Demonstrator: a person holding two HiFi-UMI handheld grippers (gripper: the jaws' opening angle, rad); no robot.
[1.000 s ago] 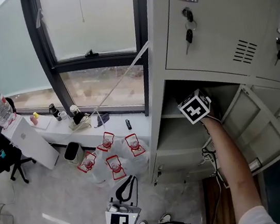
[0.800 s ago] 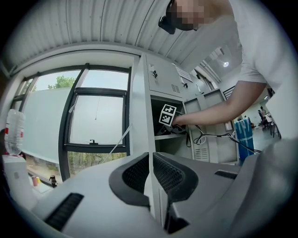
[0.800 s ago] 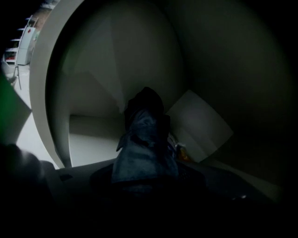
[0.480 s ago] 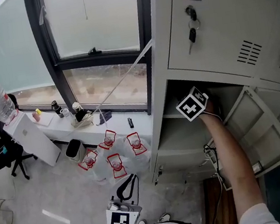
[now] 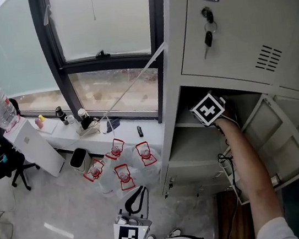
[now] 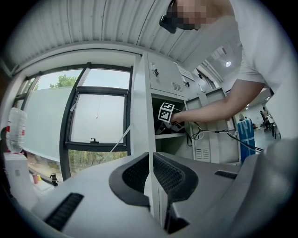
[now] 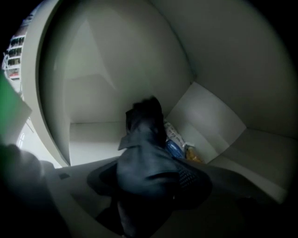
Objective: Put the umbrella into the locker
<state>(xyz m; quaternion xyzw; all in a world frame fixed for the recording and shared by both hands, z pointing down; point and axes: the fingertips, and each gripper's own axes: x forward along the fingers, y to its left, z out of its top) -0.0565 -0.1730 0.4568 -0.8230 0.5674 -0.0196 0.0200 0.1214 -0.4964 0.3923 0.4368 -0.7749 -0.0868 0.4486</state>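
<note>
The dark blue folded umbrella [image 7: 144, 139] lies inside the open locker compartment [image 5: 196, 137], on its pale floor. It runs from between my right gripper's [image 7: 149, 179] jaws toward the back wall. Those jaws are opening, and the dotted right pad [image 7: 188, 176] shows beside the cloth. From the head view only that gripper's marker cube [image 5: 208, 108] shows at the locker mouth, its jaws hidden inside. My left gripper [image 5: 136, 193] hangs low over the floor, shut with nothing in it [image 6: 151, 160].
The locker door [image 5: 277, 136] stands swung open to the right. Keys [image 5: 208, 37] hang in the upper door. Blue and yellow packets [image 7: 179, 146] lie in the compartment's back corner. A cable [image 5: 226, 168] dangles below the arm. Red-rimmed bags [image 5: 120, 165] sit on the floor under the window sill [image 5: 102, 137].
The right gripper's marker cube has tilted slightly at the locker mouth and stayed in about the same place. The left gripper has not moved.
</note>
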